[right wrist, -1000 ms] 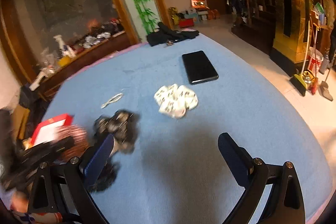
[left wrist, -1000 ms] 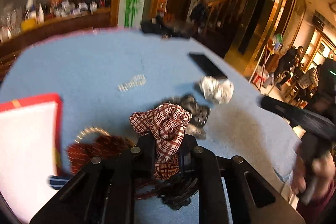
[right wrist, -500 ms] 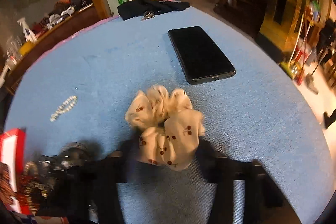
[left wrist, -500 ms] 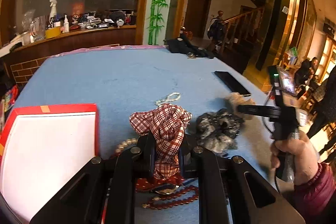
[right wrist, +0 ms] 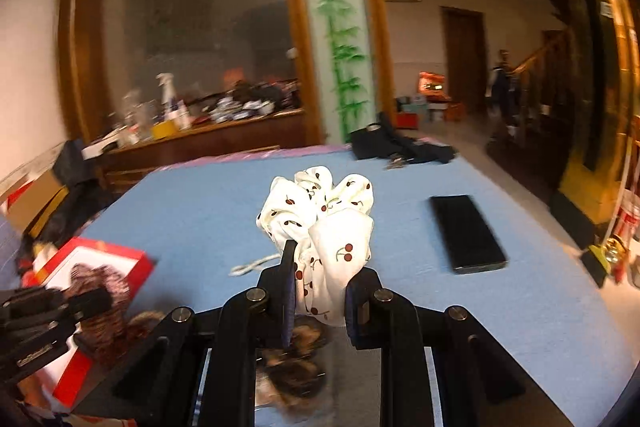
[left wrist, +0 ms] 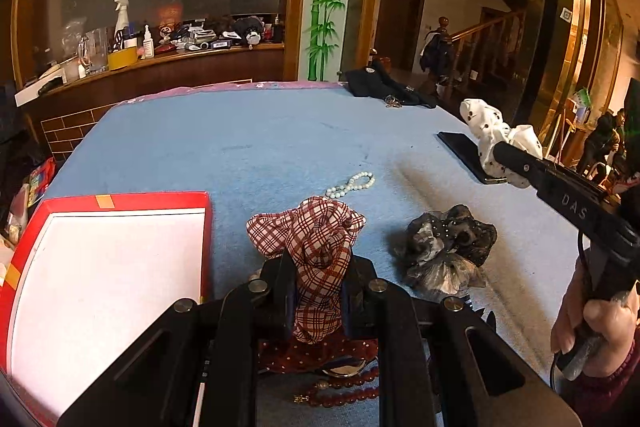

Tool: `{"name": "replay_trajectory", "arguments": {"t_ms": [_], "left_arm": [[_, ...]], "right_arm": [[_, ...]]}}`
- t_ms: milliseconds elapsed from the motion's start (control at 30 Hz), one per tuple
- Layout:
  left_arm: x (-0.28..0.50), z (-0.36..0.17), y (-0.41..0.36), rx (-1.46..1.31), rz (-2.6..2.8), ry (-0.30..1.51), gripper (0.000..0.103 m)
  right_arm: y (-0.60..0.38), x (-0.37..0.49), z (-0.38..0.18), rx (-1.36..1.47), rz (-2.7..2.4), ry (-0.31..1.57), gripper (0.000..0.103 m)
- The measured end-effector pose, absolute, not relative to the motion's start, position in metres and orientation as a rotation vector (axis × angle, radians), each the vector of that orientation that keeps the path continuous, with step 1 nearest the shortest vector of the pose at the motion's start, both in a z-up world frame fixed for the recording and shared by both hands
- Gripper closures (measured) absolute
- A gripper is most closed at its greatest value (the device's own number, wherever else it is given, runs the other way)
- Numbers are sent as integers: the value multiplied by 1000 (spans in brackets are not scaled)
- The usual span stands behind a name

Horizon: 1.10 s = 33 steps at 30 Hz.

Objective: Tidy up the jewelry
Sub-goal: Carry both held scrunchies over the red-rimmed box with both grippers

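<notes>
My left gripper (left wrist: pixel 318 291) is shut on a red plaid scrunchie (left wrist: pixel 316 239) and holds it above the blue table, just right of the red box with a white lining (left wrist: pixel 104 267). My right gripper (right wrist: pixel 318 291) is shut on a white cherry-print scrunchie (right wrist: pixel 324 219), lifted off the table; it also shows in the left wrist view (left wrist: pixel 494 143). A black-grey scrunchie (left wrist: pixel 448 247) lies on the table. A pearl bracelet (left wrist: pixel 352 183) lies further back. Red bead strings (left wrist: pixel 344 391) lie under my left gripper.
A black phone (right wrist: pixel 466 233) lies on the right of the blue table (left wrist: pixel 240 139). A dark cloth with keys (left wrist: pixel 384 89) sits at the far edge. A cluttered wooden counter (left wrist: pixel 160 55) stands behind the table.
My right gripper closed on the white scrunchie and lifted it off the table. My left gripper, still holding the plaid scrunchie, has risen and tilted up beside the red box.
</notes>
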<state>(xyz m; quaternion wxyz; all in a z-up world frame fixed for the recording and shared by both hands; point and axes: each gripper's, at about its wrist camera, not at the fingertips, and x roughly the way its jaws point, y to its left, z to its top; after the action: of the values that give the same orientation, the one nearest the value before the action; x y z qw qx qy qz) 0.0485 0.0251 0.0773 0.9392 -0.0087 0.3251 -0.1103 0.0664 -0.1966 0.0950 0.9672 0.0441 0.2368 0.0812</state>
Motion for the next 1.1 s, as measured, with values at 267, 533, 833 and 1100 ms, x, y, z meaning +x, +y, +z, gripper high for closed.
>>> {"name": "replay_trajectory", "arguments": {"t_ms": [267, 533, 833, 1100], "left_arm": [[42, 84, 29, -12, -203, 639, 88], [37, 97, 44, -20, -169, 607, 87], [37, 109, 91, -29, -82, 579, 87], [53, 103, 167, -79, 46, 624, 87]], "right_arm": [[-198, 75, 94, 116, 173, 486, 82], [-173, 53, 108, 121, 190, 468, 82], [-108, 41, 126, 101, 324, 514, 82], [-40, 47, 123, 82, 445, 587, 82]]}}
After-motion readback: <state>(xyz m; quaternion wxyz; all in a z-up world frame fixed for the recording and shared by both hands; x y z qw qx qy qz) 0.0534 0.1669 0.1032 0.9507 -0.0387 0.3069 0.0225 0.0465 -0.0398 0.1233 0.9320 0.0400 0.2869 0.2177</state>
